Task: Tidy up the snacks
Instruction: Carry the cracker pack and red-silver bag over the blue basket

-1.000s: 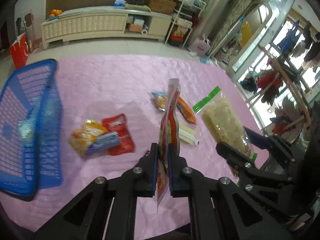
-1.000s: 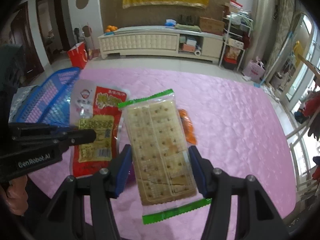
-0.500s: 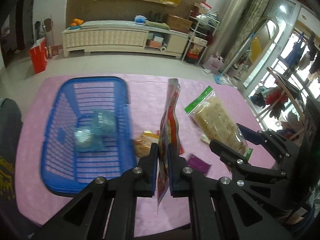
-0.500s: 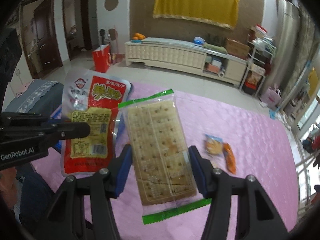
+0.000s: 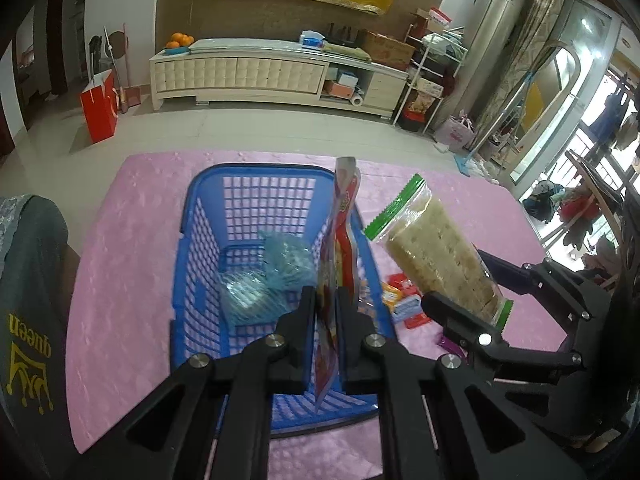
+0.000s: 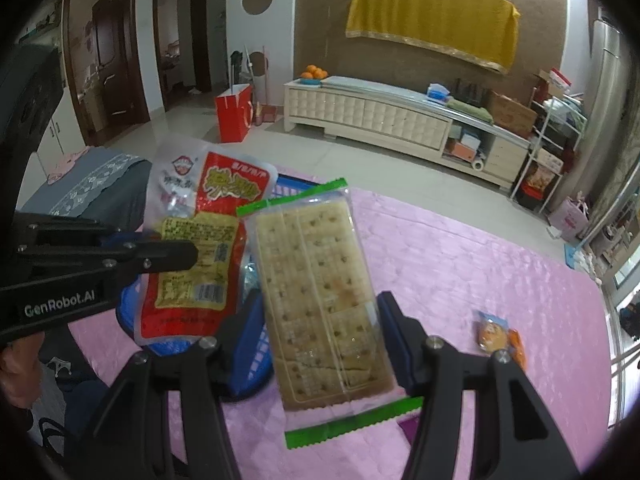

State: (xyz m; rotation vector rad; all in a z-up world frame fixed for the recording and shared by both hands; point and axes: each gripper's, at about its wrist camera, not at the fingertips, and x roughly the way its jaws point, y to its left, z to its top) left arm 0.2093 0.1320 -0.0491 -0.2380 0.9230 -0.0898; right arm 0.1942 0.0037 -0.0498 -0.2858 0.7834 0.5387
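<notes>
This is a lived-in home sitting room. A long cream tufted-front media cabinet [image 6: 396, 120] stands against a brown textured wall under a hanging yellow cloth [image 6: 430, 20], with a bowl of oranges [image 6: 313, 73] on one end. Dark wooden doors [image 6: 106, 56] open off a tiled floor, and a clothes-laden drying rack [image 5: 592, 216] stands by bright windows.

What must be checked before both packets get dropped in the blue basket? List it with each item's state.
1. Left gripper clamped on the red snack pouch: ok.
2. Right gripper gripping the cracker pack by its sides: ok.
3. Pouch above the blue basket: ok.
4. Cracker pack above the basket: not ok, it looks beside the rim.
5. Free room inside beside the blue bags: ok.
6. Pouch clear of the basket rim: cannot tell.
</notes>
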